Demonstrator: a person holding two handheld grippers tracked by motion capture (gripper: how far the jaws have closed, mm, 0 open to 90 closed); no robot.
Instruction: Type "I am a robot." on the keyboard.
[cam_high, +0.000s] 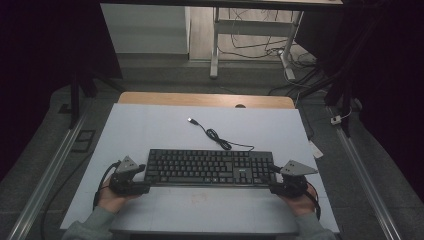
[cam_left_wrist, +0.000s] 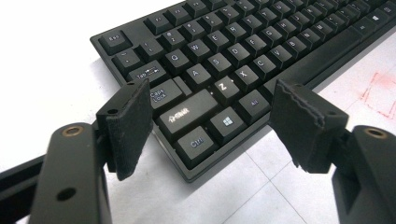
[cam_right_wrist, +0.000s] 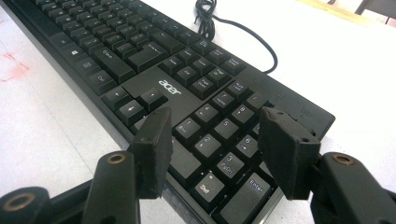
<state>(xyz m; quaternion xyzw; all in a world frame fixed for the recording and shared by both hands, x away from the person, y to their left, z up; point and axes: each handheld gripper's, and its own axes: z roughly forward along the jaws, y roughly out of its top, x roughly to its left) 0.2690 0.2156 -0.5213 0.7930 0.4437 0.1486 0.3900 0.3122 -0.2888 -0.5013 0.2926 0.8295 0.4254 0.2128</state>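
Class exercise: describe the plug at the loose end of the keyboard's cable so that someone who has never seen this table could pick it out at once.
Start at the white table top and find the black keyboard near its front edge. From the keyboard's back edge a black cable coils and runs toward the far side. The USB plug is its free end: small, pale-tipped, lying alone on bare white surface.

- Keyboard (cam_high: 210, 167) lay on the sheet (cam_high: 150, 130) covering the table (cam_high: 205, 99), toward the near side, long edge across.
- Left gripper (cam_high: 141, 176) sat at the keyboard's left end, jaws apart, straddling the near-left corner.
- Right gripper (cam_high: 274, 176) sat at its right end, jaws apart over the number pad.
- Cable (cam_high: 220, 139) ran from the keyboard's far edge, coiled behind it, plug (cam_high: 192, 120) farther back.
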